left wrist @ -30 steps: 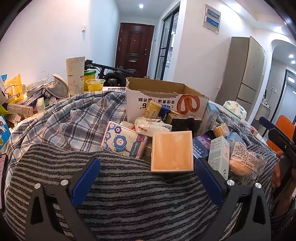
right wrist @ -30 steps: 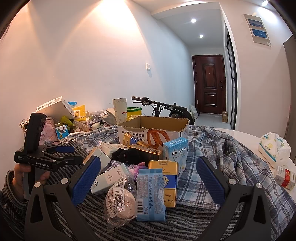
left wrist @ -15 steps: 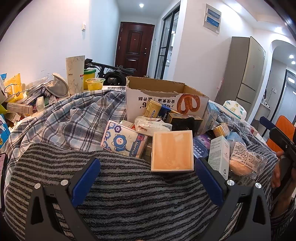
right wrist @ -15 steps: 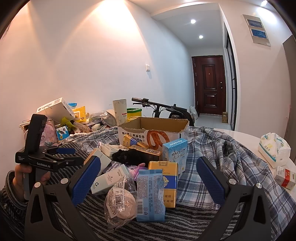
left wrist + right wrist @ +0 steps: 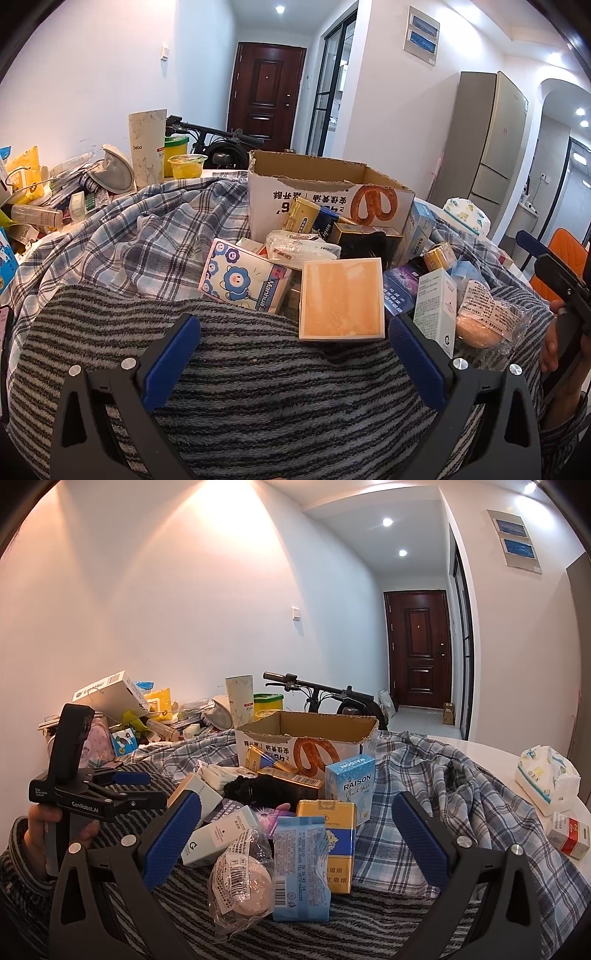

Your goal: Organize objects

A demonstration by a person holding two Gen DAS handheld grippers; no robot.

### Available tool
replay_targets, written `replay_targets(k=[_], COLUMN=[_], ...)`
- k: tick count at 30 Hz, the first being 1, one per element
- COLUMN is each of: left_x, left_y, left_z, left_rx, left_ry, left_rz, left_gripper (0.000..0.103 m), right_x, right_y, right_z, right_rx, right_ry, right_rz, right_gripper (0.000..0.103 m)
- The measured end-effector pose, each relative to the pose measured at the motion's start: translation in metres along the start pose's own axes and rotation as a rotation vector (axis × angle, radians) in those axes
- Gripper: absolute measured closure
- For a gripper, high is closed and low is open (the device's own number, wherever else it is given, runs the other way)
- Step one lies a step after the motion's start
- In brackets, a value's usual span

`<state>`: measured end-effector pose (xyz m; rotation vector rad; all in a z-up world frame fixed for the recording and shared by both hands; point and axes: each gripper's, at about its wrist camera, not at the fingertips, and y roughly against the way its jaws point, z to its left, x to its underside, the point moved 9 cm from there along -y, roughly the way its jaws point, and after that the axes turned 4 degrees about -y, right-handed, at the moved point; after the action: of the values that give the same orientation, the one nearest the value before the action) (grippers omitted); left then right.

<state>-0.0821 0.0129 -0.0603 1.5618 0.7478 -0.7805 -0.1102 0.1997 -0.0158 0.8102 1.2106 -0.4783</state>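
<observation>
Orange box (image 5: pixel 341 299) unmoved, both grippers' fingers (image 5: pixel 171 356) as before

Plain white walls all round, with a dark brown door (image 5: pixel 417 650) at the end of the hallway, right of centre in the right wrist view. Recessed ceiling spotlights (image 5: pixel 387 521) are on. A tall beige fridge (image 5: pixel 491 147), I think, stands at the right of the left wrist view, beside black-framed glass doors (image 5: pixel 328 92).
</observation>
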Motion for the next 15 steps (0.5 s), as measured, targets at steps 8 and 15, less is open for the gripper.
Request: replay_targets(k=[8, 15], left_x=[0.0, -0.0003], left_y=[-0.0002, -0.0003], left_z=[-0.0006, -0.0006], left_rx=[0.0, 0.001], left_ry=[0.0, -0.001], left_rz=[0.002, 0.002], left_gripper=[0.0, 0.0], right_x=[-0.0001, 0.0001], right_y=[-0.0003, -0.0008], right_z=[0.0004, 0.0008], right_rx=[0.0, 0.0], right_ry=[0.0, 0.001], right_rz=[0.0, 0.0], right_gripper=[0.0, 0.0])
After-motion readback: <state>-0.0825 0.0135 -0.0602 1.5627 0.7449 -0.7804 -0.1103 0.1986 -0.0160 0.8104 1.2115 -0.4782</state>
